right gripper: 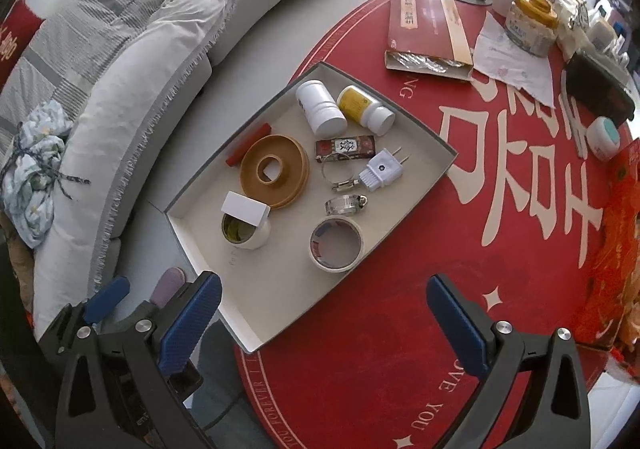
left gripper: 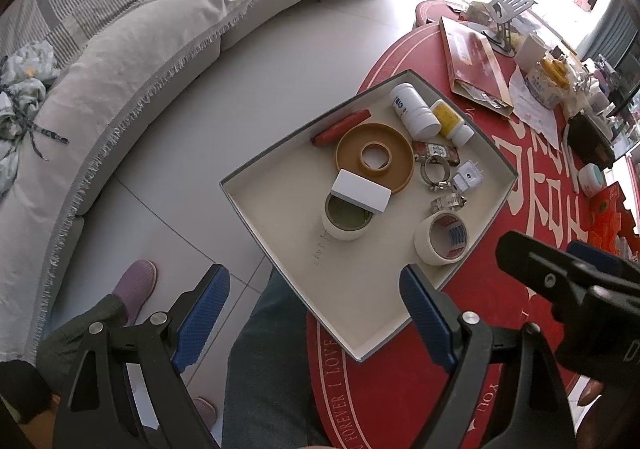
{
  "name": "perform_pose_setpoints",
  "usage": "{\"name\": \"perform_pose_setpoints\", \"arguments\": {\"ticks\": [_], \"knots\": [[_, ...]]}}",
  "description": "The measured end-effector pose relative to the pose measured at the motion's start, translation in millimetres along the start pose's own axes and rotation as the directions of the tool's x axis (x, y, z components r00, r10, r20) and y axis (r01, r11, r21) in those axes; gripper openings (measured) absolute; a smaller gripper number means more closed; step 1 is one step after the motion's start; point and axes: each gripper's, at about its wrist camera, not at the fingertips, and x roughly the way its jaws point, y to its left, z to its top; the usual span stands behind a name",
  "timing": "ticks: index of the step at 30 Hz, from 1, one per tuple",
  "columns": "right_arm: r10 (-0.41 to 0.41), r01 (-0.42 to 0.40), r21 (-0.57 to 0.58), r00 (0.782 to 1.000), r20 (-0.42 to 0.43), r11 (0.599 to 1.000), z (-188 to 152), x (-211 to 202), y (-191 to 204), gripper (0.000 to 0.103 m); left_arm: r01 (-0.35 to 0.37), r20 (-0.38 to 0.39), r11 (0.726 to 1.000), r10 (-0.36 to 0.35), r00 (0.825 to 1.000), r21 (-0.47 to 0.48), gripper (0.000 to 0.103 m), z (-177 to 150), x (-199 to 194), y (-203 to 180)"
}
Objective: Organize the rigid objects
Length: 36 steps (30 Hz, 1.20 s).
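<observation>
Grey fringed sofa (left gripper: 132, 61) at left. Red round table (right gripper: 400, 349) under clutter: flat red box (right gripper: 424, 29), paper sheet (right gripper: 516, 65), gold-lidded jar (right gripper: 530, 23).

A tray (right gripper: 436, 153) on the table (right gripper: 400, 329) holds two bottles (right gripper: 320, 105) behind tape rolls (right gripper: 336, 245).

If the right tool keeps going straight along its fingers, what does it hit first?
Probably the red tablecloth just past the near corner of the tray. The right tool is open and empty, and its line seems to miss the tape roll. Depth is uncertain.
</observation>
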Motion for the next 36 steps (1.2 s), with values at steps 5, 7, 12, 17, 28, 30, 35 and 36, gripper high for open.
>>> {"name": "perform_pose_setpoints", "arguments": {"ticks": [5,7,12,17,28,30,35,36], "knots": [[-0.041,0.041,-0.047,0.999,0.005,0.998,0,-2,7,0.103,-0.010,0.012,1.000,0.010,1.000,0.012,0.089,-2,-1,-1],[-0.042,0.042,-0.051,0.999,0.003,0.998,-1,-2,9,0.103,-0.005,0.011,1.000,0.005,1.000,0.015,0.089,-2,-1,-1],[-0.038,0.038,-0.047,0.999,-0.002,0.998,-2,-1,9,0.103,0.001,0.011,1.000,-0.001,1.000,0.019,0.089,-3,-1,0],[-0.044,0.043,-0.052,0.999,-0.001,0.998,-1,-1,12,0.103,0.002,0.013,1.000,-0.002,1.000,0.017,0.089,-4,-2,1],[-0.043,0.043,-0.062,0.999,-0.006,0.997,-2,-2,16,0.103,0.011,-0.004,1.000,-0.011,1.000,0.014,0.089,-6,-1,1],[-0.045,0.045,-0.062,0.999,-0.006,0.997,-2,-3,17,0.103,0.009,-0.004,1.000,-0.009,1.000,0.015,0.089,-6,-1,2],[-0.046,0.045,-0.065,0.999,-0.004,0.997,-3,-3,18,0.103,0.009,-0.005,1.000,-0.009,1.000,0.013,0.089,-6,-1,1],[-0.045,0.045,-0.065,0.999,-0.005,0.997,-3,-3,18,0.103,0.010,-0.008,1.000,-0.010,1.000,0.014,0.089,-6,0,1]]}}
